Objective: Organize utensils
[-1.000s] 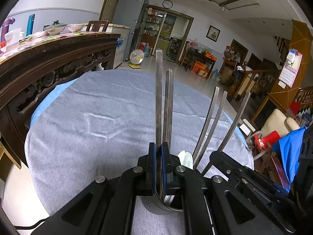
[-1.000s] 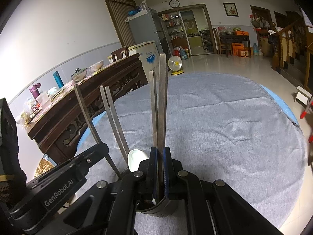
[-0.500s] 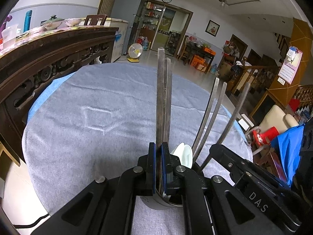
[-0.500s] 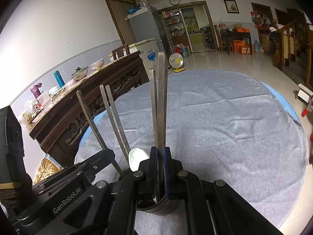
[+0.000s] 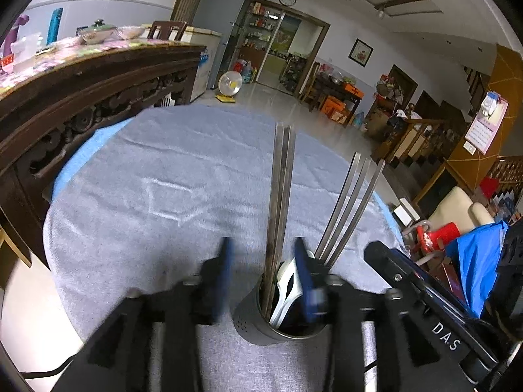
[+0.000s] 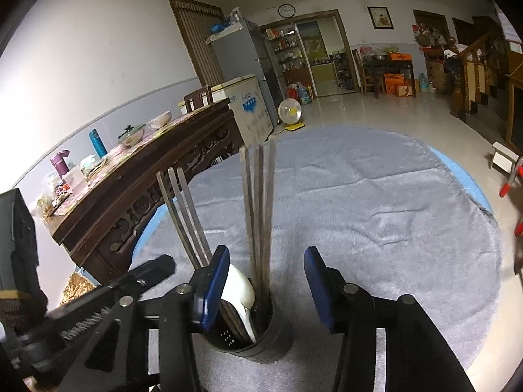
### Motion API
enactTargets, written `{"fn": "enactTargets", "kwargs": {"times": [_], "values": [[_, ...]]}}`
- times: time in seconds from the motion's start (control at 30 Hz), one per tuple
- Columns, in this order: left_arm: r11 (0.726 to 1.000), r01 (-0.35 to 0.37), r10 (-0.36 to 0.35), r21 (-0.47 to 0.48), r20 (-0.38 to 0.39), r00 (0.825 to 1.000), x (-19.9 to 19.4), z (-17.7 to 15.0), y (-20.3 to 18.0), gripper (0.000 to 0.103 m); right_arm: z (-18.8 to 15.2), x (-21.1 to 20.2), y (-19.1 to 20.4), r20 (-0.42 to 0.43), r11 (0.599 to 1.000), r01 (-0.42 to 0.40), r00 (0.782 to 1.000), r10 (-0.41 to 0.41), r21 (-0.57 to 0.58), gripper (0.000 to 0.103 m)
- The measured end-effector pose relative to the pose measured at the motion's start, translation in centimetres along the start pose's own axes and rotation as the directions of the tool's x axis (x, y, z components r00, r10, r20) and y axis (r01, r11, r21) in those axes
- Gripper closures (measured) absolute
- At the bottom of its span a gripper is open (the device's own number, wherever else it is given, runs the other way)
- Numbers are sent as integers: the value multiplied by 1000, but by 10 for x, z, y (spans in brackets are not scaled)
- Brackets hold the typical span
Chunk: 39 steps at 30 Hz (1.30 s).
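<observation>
A dark perforated utensil holder (image 5: 258, 321) stands on the grey cloth, also shown in the right wrist view (image 6: 271, 339). Several metal chopsticks (image 5: 281, 196) stand upright in it, with another bundle (image 5: 349, 209) leaning right, and a white spoon (image 5: 287, 281) inside. In the right wrist view the chopsticks (image 6: 258, 212) and spoon (image 6: 243, 297) stand in the holder. My left gripper (image 5: 263, 274) is open, its blue pads either side of the chopsticks. My right gripper (image 6: 266, 290) is open around the same bundle. Nothing is held.
The round table wears a grey cloth (image 5: 163, 196) over blue. A carved dark wooden sideboard (image 5: 65, 98) with bottles and bowls stands to the left. Chairs and a blue cloth (image 5: 477, 261) lie to the right. The other gripper's arm (image 6: 98, 303) sits low left.
Both grippers have opened and let go of the upright chopsticks, which now stand in the holder. Both have pulled back a little.
</observation>
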<state>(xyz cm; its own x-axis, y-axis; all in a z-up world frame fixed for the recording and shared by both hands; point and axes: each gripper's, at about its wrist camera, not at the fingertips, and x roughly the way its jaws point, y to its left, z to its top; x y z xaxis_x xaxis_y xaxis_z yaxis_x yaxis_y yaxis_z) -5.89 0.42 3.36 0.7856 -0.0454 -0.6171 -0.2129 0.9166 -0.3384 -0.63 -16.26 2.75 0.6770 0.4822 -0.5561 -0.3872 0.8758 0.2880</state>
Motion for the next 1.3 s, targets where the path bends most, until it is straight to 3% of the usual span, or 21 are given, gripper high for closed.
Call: {"fn": "enactTargets", "kwargs": {"times": [0.07,0.43,0.57,0.73,0.83,1.1,1.3], "values": [[1000,-16,15,5,13,1000,-6,1,1,44,0,-7,-5,6,1000,8,1000,-8,6,46],[986,-155,157,60,-39,987,-12,-2,13,35,-19,-44,-16,-46,999,46,998,-45,3,18],[984,-153,157,89,-45,987,-14,-5,13,31,-31,-49,1,-96,997,32,995,-39,-71,13],[983,-140,147,117,-52,988,-17,-4,11,15,-45,-56,15,-107,990,52,992,-66,-132,4],[978,-150,156,145,-30,987,-22,-5,8,4,-49,-56,20,-110,984,63,991,-82,-168,3],[977,-138,136,161,25,990,-31,-3,4,3,-48,-57,25,-77,975,111,989,-128,-191,2],[980,-123,125,158,-2,992,-30,-1,3,3,-44,-53,25,-60,976,139,987,-150,-165,1]]}}
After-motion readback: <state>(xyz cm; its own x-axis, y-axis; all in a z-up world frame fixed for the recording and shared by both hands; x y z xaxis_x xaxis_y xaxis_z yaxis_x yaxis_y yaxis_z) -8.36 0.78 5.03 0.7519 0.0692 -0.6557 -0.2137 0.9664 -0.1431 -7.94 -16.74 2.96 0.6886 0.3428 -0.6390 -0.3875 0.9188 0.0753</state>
